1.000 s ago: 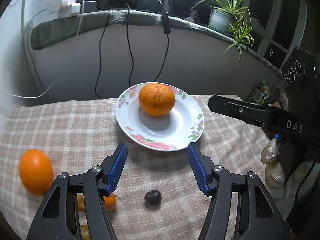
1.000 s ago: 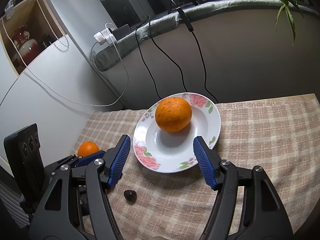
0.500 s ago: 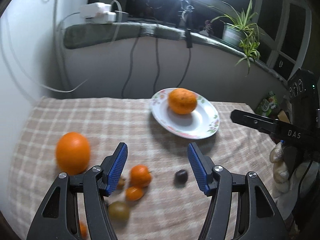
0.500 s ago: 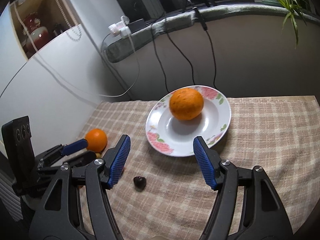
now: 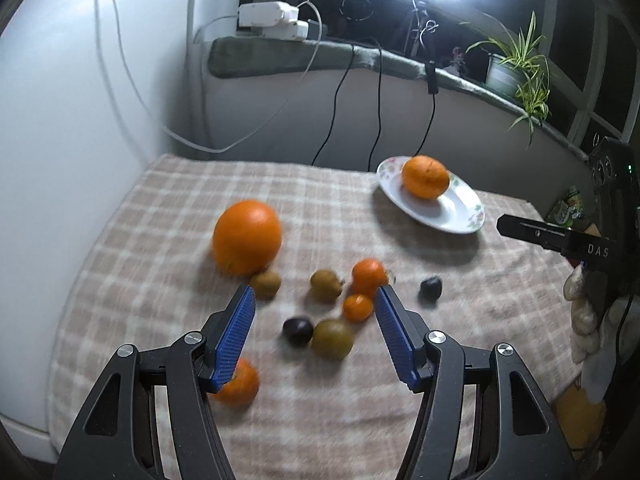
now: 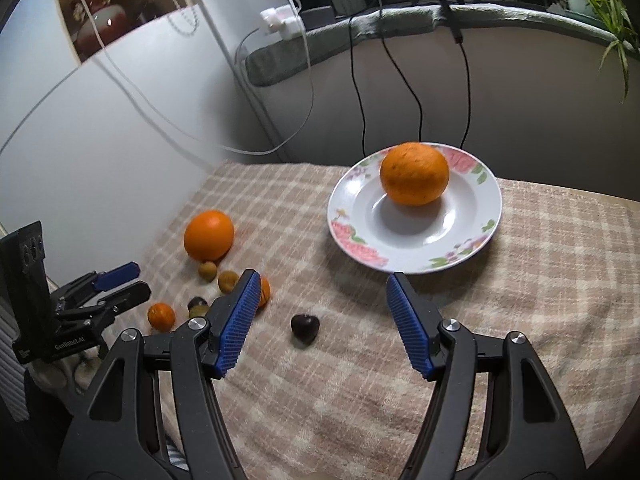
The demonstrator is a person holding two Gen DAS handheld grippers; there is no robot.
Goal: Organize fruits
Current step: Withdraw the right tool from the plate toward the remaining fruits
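Observation:
A floral white plate [image 5: 460,216] [image 6: 352,216] holds one orange [image 5: 425,177] [image 6: 414,173]. A large orange [image 5: 246,237] [image 6: 208,235] lies on the checked cloth to the left. Several small fruits lie beside it: small oranges [image 5: 369,276], greenish-brown fruits [image 5: 332,338] and dark cherries [image 5: 297,331] [image 6: 305,325]. My left gripper [image 5: 314,312] is open and empty, above the small fruits. My right gripper [image 6: 322,304] is open and empty, between the plate and a cherry. It also shows in the left wrist view [image 5: 560,238].
The checked cloth [image 5: 160,208] covers the table against a white wall on the left. Cables [image 6: 400,72] hang down the back wall from a padded ledge with a power strip [image 5: 272,20]. A potted plant [image 5: 516,68] stands on the ledge.
My left gripper has pulled back and swung left, from the plate to over the small fruits. My right gripper has drawn back a little. Both stay open.

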